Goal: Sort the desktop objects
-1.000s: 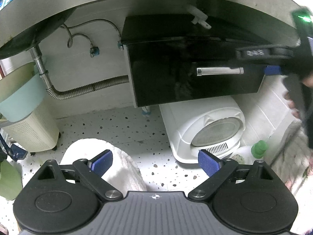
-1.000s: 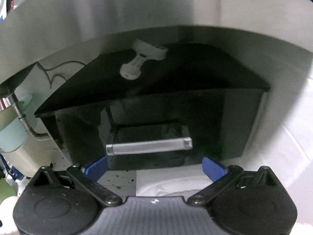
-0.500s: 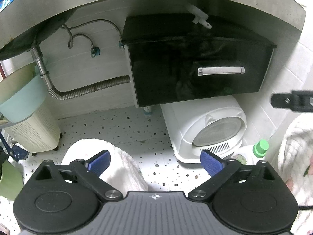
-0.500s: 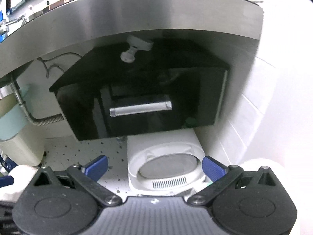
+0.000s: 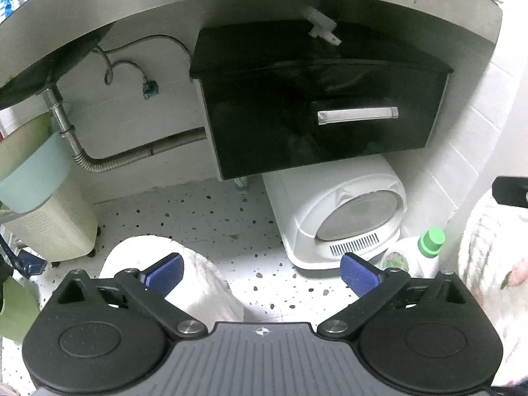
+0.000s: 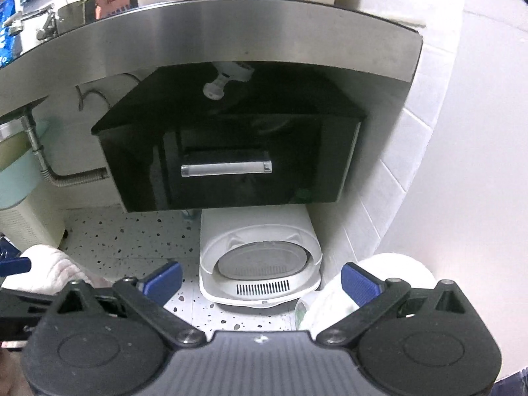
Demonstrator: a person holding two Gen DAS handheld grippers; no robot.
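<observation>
Under steel counter (image 6: 231, 33): black glossy drawer cabinet (image 6: 231, 165), silver bar handle (image 6: 226, 168) now farther; right gripper (image 6: 260, 279) pulled back, left gripper (image 5: 260, 272) unmoved, fingers wide, empty; drawer shut, sorting stalled.

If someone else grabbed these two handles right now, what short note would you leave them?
Left tongs: open, empty, aimed under the counter.
Right tongs: open, empty, facing the black drawer unit.
Drawer is shut; its silver handle is untouched. A white litter box sits on the floor below, a green-capped bottle beside it.
Done: nothing visible.
Left: the countertop things show only at the top edge; all sorting remains.
</observation>
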